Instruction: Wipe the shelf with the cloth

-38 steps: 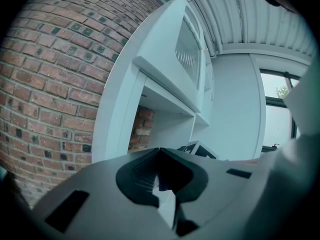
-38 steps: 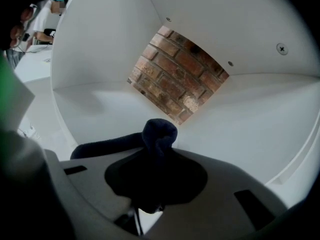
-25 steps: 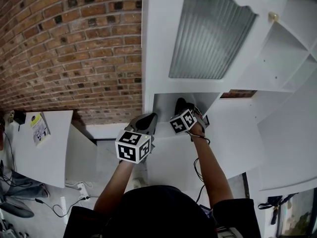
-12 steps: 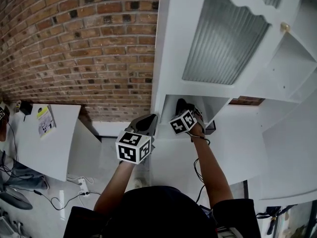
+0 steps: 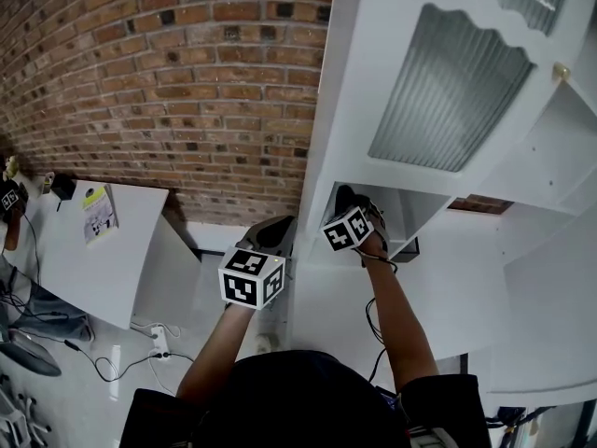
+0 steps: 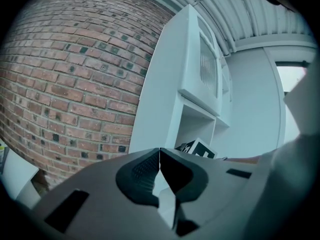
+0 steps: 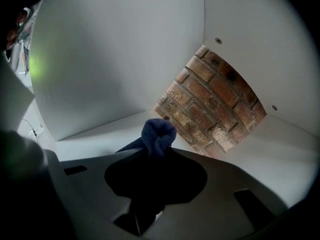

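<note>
Two grippers, one loaded

Right gripper jaws clamped on a bunched dark-blue fabric cloth. The wad pokes past the tips, just above the white cabinet shelf. Left gripper jaws together, empty, outside the compartment. Cloth looks soft, light and floppy, so best gripped by the bunch. Only the right gripper view shows the cloth. Head view gives both grippers' placement.

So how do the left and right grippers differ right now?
The right gripper is shut on the blue cloth; the left gripper is shut on nothing. The right gripper reaches inside the shelf compartment; the left gripper hangs outside the cabinet, by its brick-wall side. Shared: both have their jaws together.
</note>
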### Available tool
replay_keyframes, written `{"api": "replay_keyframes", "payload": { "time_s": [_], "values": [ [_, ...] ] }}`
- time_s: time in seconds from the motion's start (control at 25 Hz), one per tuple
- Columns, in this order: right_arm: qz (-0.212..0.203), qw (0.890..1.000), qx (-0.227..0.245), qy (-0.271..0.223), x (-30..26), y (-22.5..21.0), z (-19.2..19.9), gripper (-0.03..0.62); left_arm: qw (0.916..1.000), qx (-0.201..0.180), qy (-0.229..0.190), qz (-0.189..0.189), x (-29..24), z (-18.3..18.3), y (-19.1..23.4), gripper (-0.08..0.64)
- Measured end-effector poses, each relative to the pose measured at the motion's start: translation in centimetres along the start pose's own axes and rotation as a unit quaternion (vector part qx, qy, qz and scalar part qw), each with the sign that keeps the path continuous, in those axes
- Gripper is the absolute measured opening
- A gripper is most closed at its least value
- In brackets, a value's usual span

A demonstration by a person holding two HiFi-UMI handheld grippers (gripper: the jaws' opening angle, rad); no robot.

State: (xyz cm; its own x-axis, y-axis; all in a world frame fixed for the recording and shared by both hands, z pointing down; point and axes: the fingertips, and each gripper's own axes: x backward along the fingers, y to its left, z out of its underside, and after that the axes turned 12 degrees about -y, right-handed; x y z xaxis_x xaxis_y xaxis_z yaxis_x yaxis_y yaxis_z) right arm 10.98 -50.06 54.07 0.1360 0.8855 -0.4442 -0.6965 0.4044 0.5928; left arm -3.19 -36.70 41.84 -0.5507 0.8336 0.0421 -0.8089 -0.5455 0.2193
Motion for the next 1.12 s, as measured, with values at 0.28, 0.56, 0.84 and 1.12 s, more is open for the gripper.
{"api": "replay_keyframes", "payload": {
  "time_s": [0.28,0.56,0.84,1.12],
  "values": [
    [-0.014,1.0,0.003,-0.016,-0.3,0.8,-1.0,0.086,0.9999,0.0,0.0,-0.013,0.8,-0.1,0.9,0.017],
    [-0.02,0.999,0.012,-0.027,-0.3,1.1,-1.2,0.086,0.9999,0.001,0.0,-0.011,0.8,0.1,0.7,0.017],
    [-0.036,0.998,0.033,-0.042,0.1,2.2,-2.5,0.086,0.9999,0.001,-0.002,-0.016,0.9,0.0,1.0,0.017],
    [-0.049,0.995,0.061,-0.06,0.1,3.6,-4.0,0.086,0.9996,0.002,-0.004,-0.027,1.4,-0.1,1.6,0.017]
  ]
}}
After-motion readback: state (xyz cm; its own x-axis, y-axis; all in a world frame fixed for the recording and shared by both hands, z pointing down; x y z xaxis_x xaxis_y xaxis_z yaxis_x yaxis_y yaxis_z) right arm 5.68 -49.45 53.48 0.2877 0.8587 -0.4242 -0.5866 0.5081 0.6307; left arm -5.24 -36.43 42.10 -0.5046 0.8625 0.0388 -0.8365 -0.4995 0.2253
